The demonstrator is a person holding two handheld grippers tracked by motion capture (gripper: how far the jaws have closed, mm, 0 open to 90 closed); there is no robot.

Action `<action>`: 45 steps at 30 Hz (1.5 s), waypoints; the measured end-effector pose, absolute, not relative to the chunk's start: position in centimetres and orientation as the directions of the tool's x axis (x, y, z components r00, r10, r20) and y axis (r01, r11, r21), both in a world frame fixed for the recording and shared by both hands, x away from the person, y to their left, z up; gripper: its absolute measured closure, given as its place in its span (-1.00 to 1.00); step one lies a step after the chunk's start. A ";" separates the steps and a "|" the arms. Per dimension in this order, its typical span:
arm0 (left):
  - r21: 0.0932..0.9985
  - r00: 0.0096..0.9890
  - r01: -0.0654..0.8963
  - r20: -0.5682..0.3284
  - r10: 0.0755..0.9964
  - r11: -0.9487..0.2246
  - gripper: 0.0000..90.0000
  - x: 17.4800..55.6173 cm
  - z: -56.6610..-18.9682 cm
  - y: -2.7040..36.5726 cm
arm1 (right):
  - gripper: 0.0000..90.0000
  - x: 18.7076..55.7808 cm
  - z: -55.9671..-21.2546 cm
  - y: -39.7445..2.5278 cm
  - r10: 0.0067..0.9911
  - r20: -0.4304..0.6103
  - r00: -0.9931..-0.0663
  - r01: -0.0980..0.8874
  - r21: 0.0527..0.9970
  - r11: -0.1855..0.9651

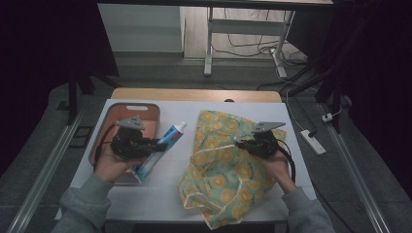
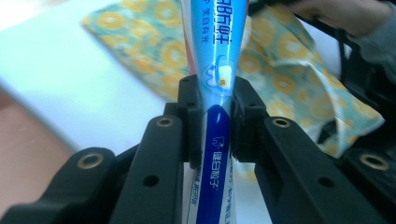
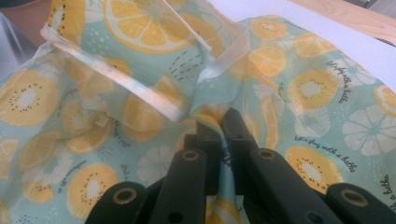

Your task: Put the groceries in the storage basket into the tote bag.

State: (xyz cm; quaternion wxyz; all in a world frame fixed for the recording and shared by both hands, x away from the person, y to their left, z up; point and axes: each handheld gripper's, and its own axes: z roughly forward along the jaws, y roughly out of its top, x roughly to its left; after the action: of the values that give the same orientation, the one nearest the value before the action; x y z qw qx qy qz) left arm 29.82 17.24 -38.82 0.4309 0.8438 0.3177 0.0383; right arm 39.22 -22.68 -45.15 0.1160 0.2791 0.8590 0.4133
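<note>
A blue and white toothpaste tube (image 1: 160, 149) with a white cap lies slanted between the tray and the bag. My left gripper (image 1: 156, 144) is shut on it; in the left gripper view the jaws clamp the toothpaste tube (image 2: 215, 93) across its middle. A teal bag printed with lemon slices (image 1: 224, 171) lies crumpled on the right half of the table. My right gripper (image 1: 241, 144) is shut on a fold of the bag (image 3: 154, 93) near its clear-edged opening, with the cloth pinched between the jaws.
A shallow tray with an orange floor and grey rim (image 1: 151, 108) sits at the left of the white table top (image 1: 165, 194). A wooden strip (image 1: 194, 94) runs along the far edge. Desk legs and cables stand beyond the table.
</note>
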 end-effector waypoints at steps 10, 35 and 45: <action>0.713 0.851 0.467 -0.201 0.486 -0.524 0.70 29.0 -40.3 12.8 | 0.95 39.2 -45.0 -22.8 0.581 0.031 -0.813 0.382 0.782 0.493; 0.561 0.867 0.475 -0.166 0.470 -0.678 0.70 31.7 -44.3 4.3 | 0.95 38.6 -44.2 -22.8 0.574 0.050 -0.817 0.365 0.815 0.450; 0.517 0.864 0.486 -0.163 0.477 -0.704 0.69 33.2 -44.6 1.6 | 0.95 38.0 -43.5 -22.6 0.570 0.048 -0.820 0.340 0.842 0.419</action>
State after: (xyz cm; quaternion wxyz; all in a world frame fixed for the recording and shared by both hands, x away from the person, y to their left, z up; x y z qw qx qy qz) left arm 33.21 1.56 -44.65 0.2827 0.9231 0.2608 -0.0083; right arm 38.00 -22.57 -43.51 0.1235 0.2731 0.8333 0.4644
